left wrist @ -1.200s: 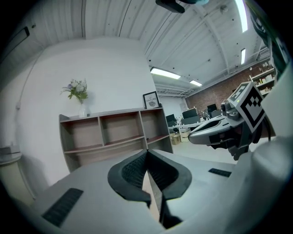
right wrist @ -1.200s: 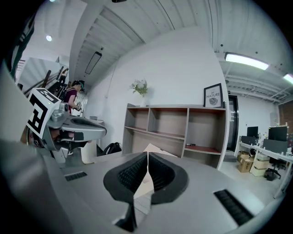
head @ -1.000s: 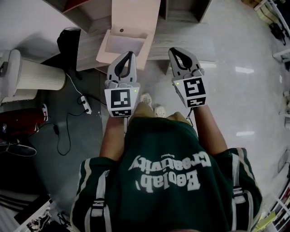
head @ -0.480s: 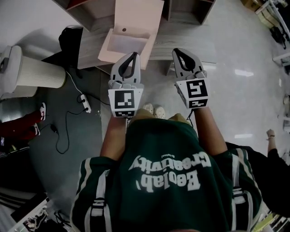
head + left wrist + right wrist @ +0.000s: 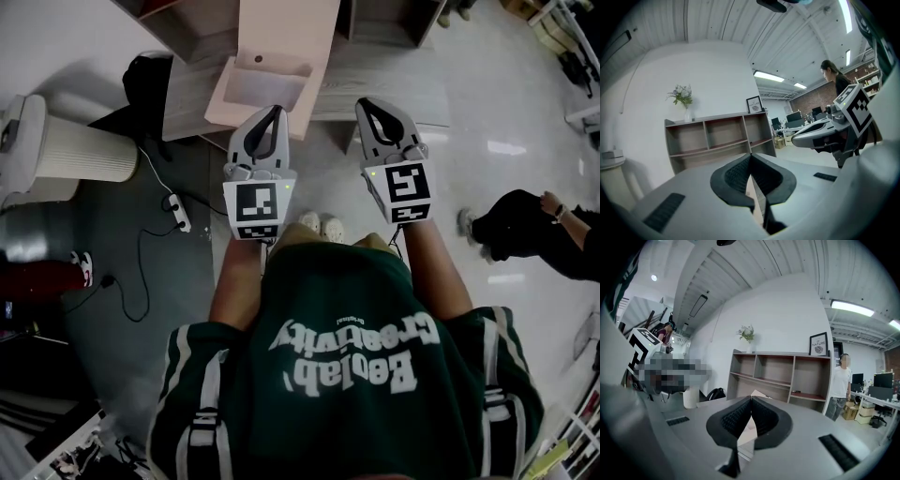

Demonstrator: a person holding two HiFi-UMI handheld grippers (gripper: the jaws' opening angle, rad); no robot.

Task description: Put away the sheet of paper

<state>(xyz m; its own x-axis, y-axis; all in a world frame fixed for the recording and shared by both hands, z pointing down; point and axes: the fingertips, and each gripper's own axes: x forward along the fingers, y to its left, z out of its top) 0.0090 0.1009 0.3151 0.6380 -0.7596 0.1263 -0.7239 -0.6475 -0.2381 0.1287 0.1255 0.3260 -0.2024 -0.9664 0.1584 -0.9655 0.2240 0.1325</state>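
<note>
Left gripper point(image 5: 274, 112) and right gripper point(image 5: 368, 105): jaws together, empty. Sheet of paper point(image 5: 259, 91) appears stowed in the pink box point(image 5: 281, 37); task likely complete.

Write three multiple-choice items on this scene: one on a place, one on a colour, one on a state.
1. The pink folder lies:
A) on the low wooden table
B) on a chair
C) inside a drawer

2. The person's shirt is:
A) red
B) dark green
C) yellow

3. The left gripper and the right gripper are:
A) both wide open
B) one open, one shut
C) both shut and empty

Key:
1 A, the folder rests on the tabletop ahead of the grippers.
2 B, the shirt is green with white print.
3 C, each pair of pads meets at the tips with nothing between.
</note>
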